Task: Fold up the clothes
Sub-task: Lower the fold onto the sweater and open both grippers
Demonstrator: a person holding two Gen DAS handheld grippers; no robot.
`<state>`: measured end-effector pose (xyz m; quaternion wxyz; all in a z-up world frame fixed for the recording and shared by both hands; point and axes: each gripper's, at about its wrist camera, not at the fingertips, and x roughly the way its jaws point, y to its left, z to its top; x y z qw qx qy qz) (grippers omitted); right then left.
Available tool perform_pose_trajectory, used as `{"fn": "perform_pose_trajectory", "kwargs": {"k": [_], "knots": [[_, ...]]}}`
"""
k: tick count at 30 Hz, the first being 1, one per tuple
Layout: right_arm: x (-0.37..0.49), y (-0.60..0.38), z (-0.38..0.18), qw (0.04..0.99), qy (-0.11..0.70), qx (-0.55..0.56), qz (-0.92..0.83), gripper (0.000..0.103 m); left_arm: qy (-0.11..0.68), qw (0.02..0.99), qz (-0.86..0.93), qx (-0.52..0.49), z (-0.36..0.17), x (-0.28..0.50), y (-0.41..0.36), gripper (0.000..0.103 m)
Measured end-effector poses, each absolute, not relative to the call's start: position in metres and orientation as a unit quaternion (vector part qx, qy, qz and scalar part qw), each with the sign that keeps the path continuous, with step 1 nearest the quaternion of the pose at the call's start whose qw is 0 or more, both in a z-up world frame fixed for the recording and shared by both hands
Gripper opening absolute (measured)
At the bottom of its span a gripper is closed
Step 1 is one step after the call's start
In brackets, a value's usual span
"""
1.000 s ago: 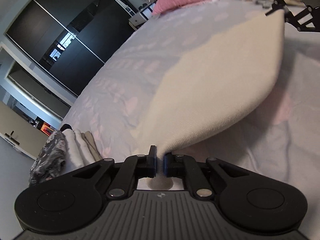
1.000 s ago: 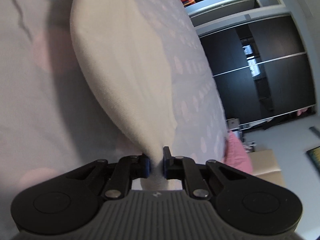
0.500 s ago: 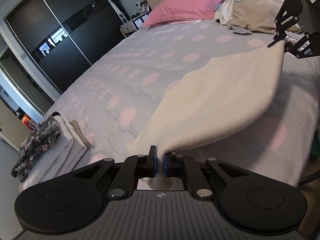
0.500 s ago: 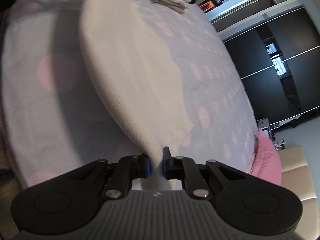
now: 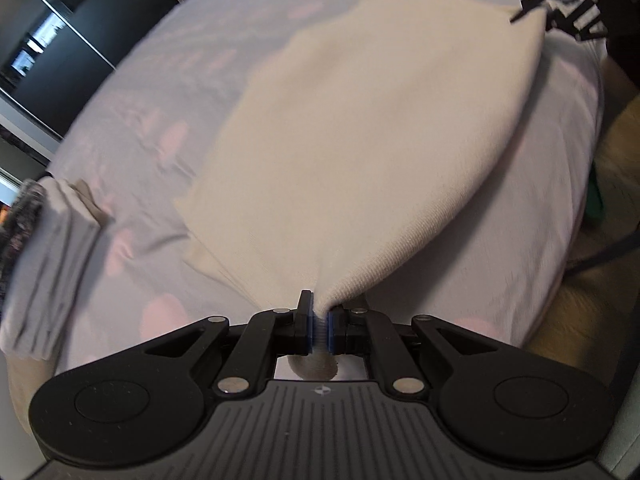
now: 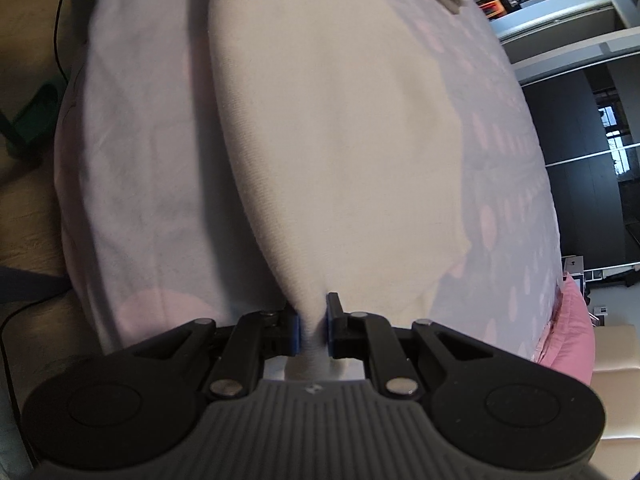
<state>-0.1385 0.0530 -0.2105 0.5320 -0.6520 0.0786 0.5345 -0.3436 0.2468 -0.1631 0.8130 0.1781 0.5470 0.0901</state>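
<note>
In the left wrist view the left gripper (image 5: 319,326) pinches a corner of the cream knit garment (image 5: 360,152) spread over the polka-dot bedsheet (image 5: 152,120), folded clothes (image 5: 48,256) lying beside it, while the right wrist view shows the right gripper (image 6: 312,332) clamped on the opposite corner.

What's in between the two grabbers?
The cream cloth stretches between them: the left gripper pinches one corner and the right gripper the other, over the spotted bedsheet. The left wrist view shows both ends.
</note>
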Motion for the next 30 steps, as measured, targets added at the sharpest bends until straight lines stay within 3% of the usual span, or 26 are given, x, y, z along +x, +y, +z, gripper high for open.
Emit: {"fn": "perform_pose_trajectory", "kwargs": {"k": [9,11,15,16,21,30], "knots": [[-0.141,0.049,-0.214,0.517,0.078,-0.664,0.534,0.025,0.577,0.792,0.090,0.181,-0.182,-0.340,0.244,0.008],[-0.141,0.046,-0.208,0.514,0.085,-0.662,0.539,0.035,0.575,0.795,0.084,0.175,-0.178,-0.342,0.242,0.016],[-0.142,0.040,-0.192,0.507,0.100,-0.645,0.563,0.050,0.558,0.810,0.071,0.165,-0.164,-0.347,0.240,0.047],[-0.142,0.041,-0.187,0.507,0.102,-0.636,0.574,0.054,0.554,0.814,0.070,0.159,-0.161,-0.349,0.241,0.049],[-0.148,0.038,-0.163,0.523,0.113,-0.570,0.624,0.059,0.534,0.835,0.068,0.116,-0.143,-0.349,0.247,0.050],[-0.126,0.062,-0.138,0.640,0.192,-0.411,0.620,0.065,0.479,0.869,0.124,0.011,-0.118,-0.333,0.273,0.056]]}}
